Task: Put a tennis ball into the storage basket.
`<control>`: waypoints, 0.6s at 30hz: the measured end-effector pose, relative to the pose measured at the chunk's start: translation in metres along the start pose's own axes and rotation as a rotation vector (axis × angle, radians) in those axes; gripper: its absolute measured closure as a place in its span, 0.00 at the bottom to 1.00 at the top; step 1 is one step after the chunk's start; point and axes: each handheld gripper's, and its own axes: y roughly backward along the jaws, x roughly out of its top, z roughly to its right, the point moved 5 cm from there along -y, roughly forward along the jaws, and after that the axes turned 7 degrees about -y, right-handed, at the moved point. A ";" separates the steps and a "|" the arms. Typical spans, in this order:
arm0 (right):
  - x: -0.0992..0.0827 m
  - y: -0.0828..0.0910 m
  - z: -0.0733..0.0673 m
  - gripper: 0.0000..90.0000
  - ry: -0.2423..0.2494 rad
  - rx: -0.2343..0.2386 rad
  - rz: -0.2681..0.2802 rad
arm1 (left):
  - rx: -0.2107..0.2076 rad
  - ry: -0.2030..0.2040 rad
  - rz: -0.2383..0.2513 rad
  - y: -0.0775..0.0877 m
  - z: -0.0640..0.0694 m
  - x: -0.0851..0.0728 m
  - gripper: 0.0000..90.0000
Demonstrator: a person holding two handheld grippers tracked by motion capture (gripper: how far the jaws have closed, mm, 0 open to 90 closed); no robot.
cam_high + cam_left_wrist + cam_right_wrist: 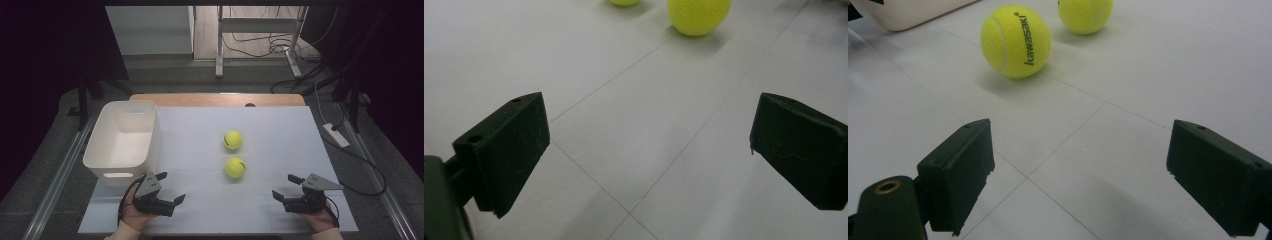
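Resting low near the front edge of the white bench [280, 135], the left tool [171, 187] and the right tool [287, 187] are both standing with their jaws spread wide and nothing between them. Each one is being held by a hand coming in from the bottom of the high view. Two yellow tennis balls are lying mid-bench, apart from each other and from both tools: the nearer tennis ball [235, 167] is sitting ahead of the gap between the two tools, and the farther tennis ball [233, 140] is sitting just beyond it. In the right gripper view the nearer ball is showing the word "kawasaki". A white plastic bin [125, 142] is standing upright at the bench's left side, just beyond the left tool.
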 end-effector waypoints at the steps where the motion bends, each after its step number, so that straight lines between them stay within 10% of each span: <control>1: 0.000 0.000 -0.001 0.13 -0.001 0.003 0.001 | 0.003 0.002 0.002 0.000 0.000 0.001 0.04; 18: 0.001 -0.002 -0.004 0.13 -0.003 0.009 0.007 | -0.007 0.019 0.012 0.000 0.002 0.013 0.04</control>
